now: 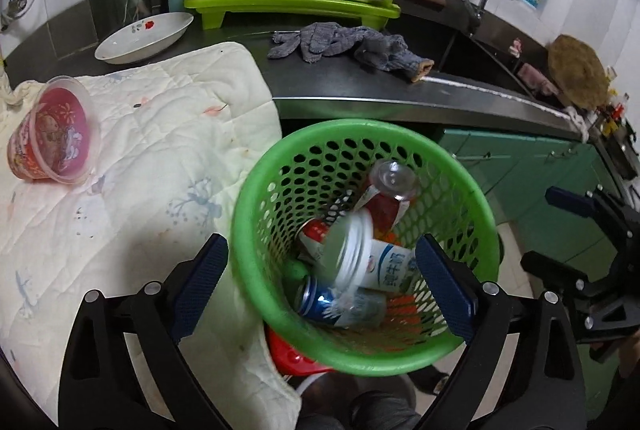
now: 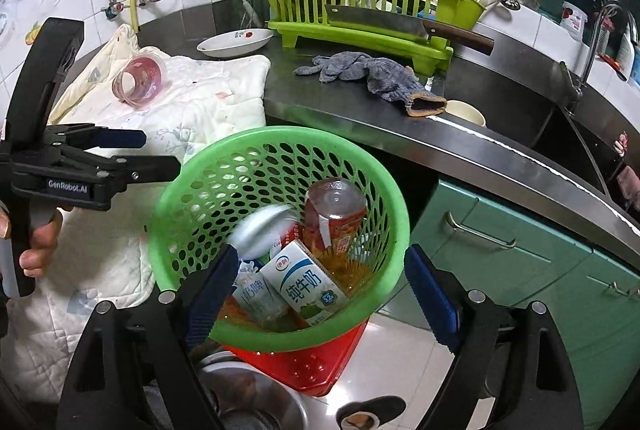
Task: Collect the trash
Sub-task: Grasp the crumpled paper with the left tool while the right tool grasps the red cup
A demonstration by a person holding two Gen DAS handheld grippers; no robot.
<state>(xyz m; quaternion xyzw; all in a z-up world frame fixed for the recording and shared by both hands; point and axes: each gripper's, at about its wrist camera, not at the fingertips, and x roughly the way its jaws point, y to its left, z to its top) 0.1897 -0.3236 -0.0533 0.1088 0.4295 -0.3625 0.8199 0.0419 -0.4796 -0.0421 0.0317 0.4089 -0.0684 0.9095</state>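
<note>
One red clear-plastic noodle cup (image 1: 54, 132) on its side, mouth toward the left gripper (image 1: 320, 288), nearer; both grippers spread, empty.

We hold a hand-held gripper in each hand. The left hand-held gripper (image 1: 322, 286) has a black frame, silver round screws and two dark blue ribbed pads (image 1: 198, 286). The right hand-held gripper (image 2: 320, 296) looks the same. In the right view, the side of the left one carries white letters "GenRobot.AI" and a black handle.
</note>
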